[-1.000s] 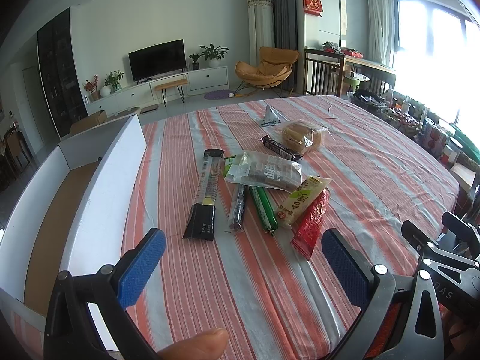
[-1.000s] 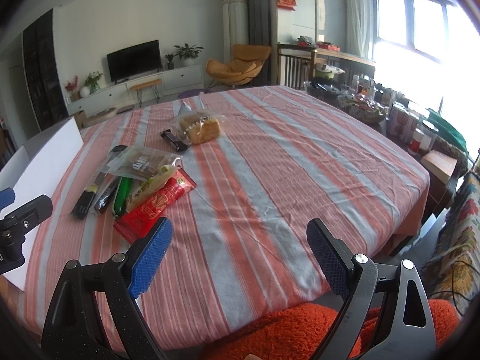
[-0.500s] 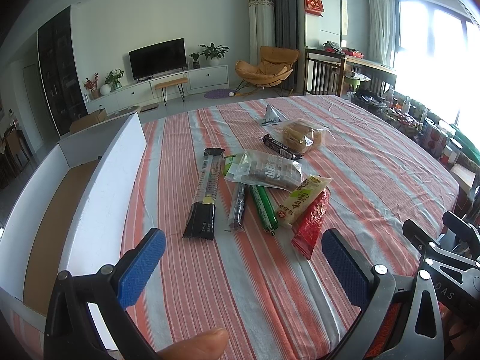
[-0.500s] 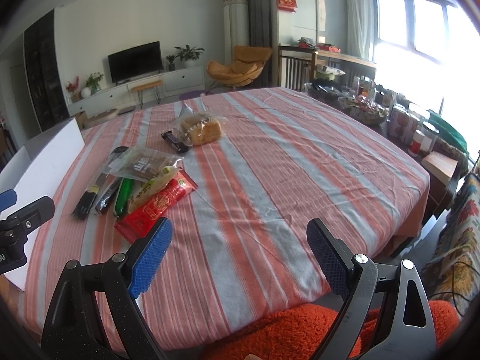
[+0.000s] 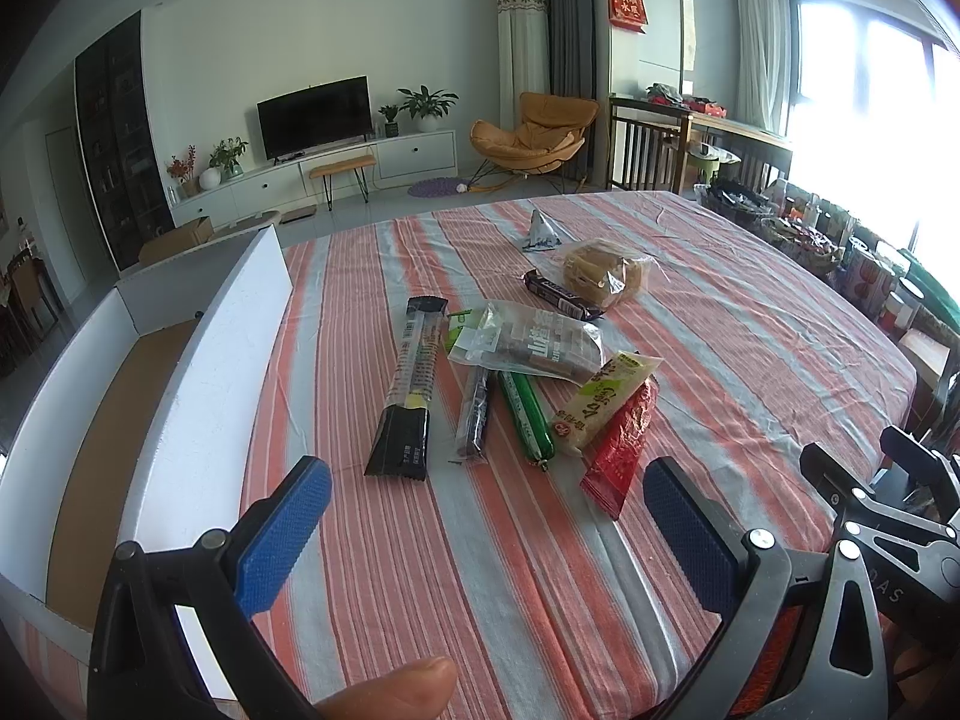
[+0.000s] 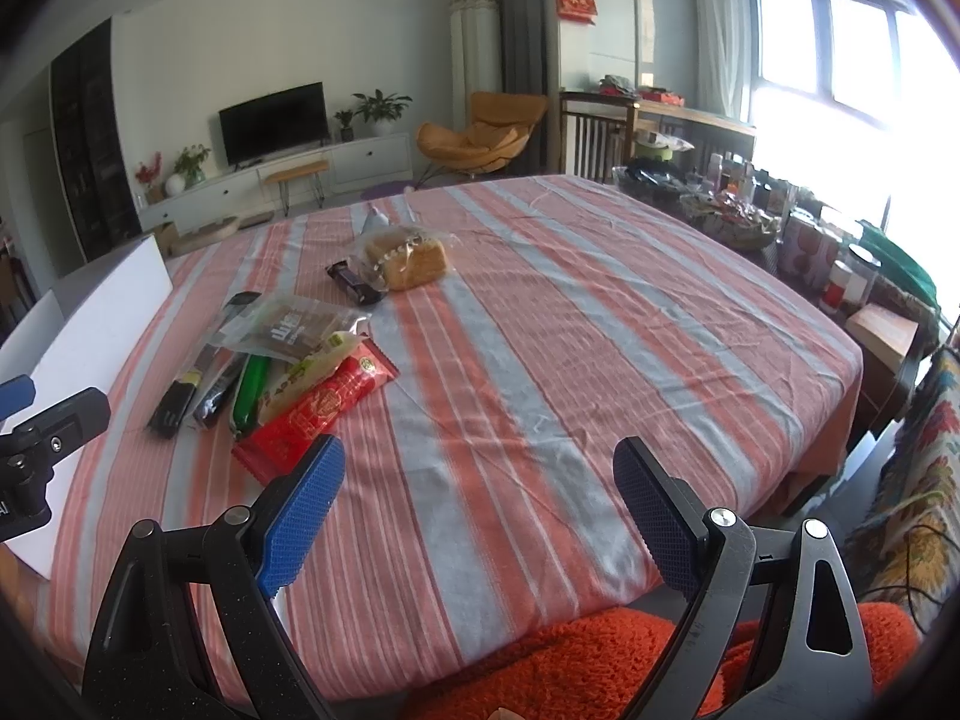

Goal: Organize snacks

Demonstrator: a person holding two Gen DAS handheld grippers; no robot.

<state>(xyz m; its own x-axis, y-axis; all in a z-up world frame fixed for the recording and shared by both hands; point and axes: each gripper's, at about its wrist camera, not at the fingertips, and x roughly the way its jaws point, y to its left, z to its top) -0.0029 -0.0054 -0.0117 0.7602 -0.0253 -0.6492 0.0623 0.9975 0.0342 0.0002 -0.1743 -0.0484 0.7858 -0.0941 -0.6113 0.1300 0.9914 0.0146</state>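
Several snack packs lie on the striped tablecloth (image 5: 750, 324): a long black pack (image 5: 408, 396), a clear bag with a brown block (image 5: 528, 345), a green sausage stick (image 5: 527, 414), a yellow-green pack (image 5: 606, 402), a red pack (image 5: 621, 447), a dark bar (image 5: 561, 294), bagged bread (image 5: 606, 273) and a small pyramid pack (image 5: 540, 231). An open white box (image 5: 198, 372) stands at the left. My left gripper (image 5: 486, 531) is open and empty, just short of the packs. My right gripper (image 6: 477, 504) is open and empty over the near table edge, with the red pack (image 6: 318, 408) to its left.
The box's tall white wall (image 6: 102, 324) borders the table's left side. Baskets and jars (image 6: 780, 228) crowd a stand past the table's right edge. An orange fuzzy seat (image 6: 570, 666) lies below the right gripper. The left gripper's body (image 6: 36, 450) shows at the left.
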